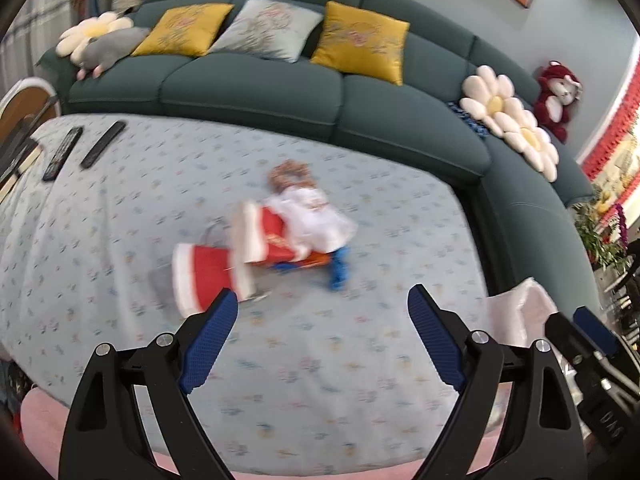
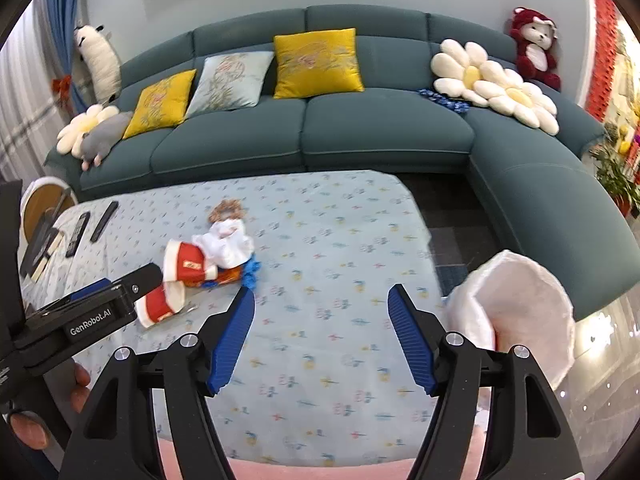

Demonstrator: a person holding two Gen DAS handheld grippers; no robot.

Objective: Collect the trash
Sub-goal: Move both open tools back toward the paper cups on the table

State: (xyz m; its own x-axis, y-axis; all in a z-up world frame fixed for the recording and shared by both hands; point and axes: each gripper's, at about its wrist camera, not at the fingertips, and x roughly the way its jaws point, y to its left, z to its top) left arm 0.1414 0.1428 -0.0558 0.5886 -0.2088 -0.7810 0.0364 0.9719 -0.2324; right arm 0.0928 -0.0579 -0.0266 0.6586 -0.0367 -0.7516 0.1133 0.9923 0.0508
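A pile of trash lies on the table with the pale blue flowered cloth (image 1: 360, 360) (image 2: 340, 240). It holds two red and white paper cups (image 1: 208, 276) (image 2: 188, 264), crumpled white paper (image 1: 316, 216) (image 2: 226, 246), a brown crumpled scrap (image 1: 288, 172) (image 2: 226, 210), an orange wrapper (image 2: 230, 276) and blue scraps (image 1: 338, 268) (image 2: 250, 272). My left gripper (image 1: 322, 306) is open and empty, just short of the pile. My right gripper (image 2: 322, 306) is open and empty, to the right of the pile. A white bin bag (image 2: 516, 312) (image 1: 516, 312) gapes open at the table's right edge.
Two black remotes (image 1: 80, 152) (image 2: 92, 226) lie at the table's far left, next to books (image 1: 16, 168). A teal corner sofa (image 1: 256, 92) (image 2: 380, 136) with cushions and plush toys wraps the far and right sides. A pink rug (image 2: 320, 472) lies below the near edge.
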